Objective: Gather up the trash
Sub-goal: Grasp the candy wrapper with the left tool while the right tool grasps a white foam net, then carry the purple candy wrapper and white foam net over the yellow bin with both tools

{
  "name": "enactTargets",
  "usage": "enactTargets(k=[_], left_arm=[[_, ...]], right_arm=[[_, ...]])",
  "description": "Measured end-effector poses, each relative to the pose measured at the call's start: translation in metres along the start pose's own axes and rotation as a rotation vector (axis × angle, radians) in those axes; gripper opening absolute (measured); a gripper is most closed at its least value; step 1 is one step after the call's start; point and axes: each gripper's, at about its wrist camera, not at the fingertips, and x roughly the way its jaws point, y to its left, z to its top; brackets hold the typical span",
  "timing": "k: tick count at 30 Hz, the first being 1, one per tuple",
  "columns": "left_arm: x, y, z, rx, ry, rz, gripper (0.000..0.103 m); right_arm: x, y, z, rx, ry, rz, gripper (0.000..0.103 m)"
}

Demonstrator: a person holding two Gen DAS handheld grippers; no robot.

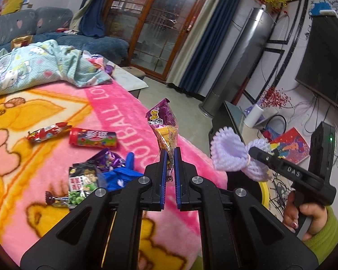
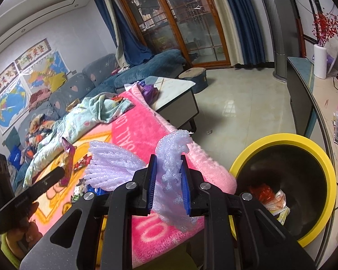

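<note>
Trash is in both my tools. My left gripper (image 1: 169, 157) is squeezed tight on a purple and yellow snack wrapper (image 1: 163, 123), held up over the pink blanket (image 1: 128, 103). My right gripper (image 2: 169, 168) is pinched on a soft purple foam net (image 2: 171, 157), near the blanket's edge. Just beside that edge sits the yellow-rimmed bin (image 2: 322, 157) with some trash inside. More wrappers (image 1: 78, 180) and a red candy tube (image 1: 93, 139) lie on the blanket.

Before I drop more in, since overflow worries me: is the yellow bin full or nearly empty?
Nearly empty: the bin shows mostly bare dark walls, with only a few wrappers at the bottom.
</note>
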Motion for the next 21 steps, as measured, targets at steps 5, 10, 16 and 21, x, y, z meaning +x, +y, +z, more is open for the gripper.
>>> enactTargets(k=[5, 10, 16, 21], left_arm=[[0.004, -0.014, -0.003, 0.035, 0.011, -0.018, 0.003], [0.007, -0.027, -0.005, 0.062, 0.018, -0.034, 0.003], [0.014, -0.045, -0.011, 0.100, 0.037, -0.054, 0.003], [0.019, -0.060, -0.017, 0.137, 0.056, -0.069, 0.003]], right_arm=[[-0.008, -0.008, 0.002, 0.024, -0.024, -0.014, 0.019], [-0.014, -0.018, 0.004, 0.049, -0.042, -0.028, 0.019], [-0.020, -0.030, 0.005, 0.079, -0.063, -0.047, 0.019], [-0.024, -0.043, 0.005, 0.104, -0.076, -0.065, 0.019]])
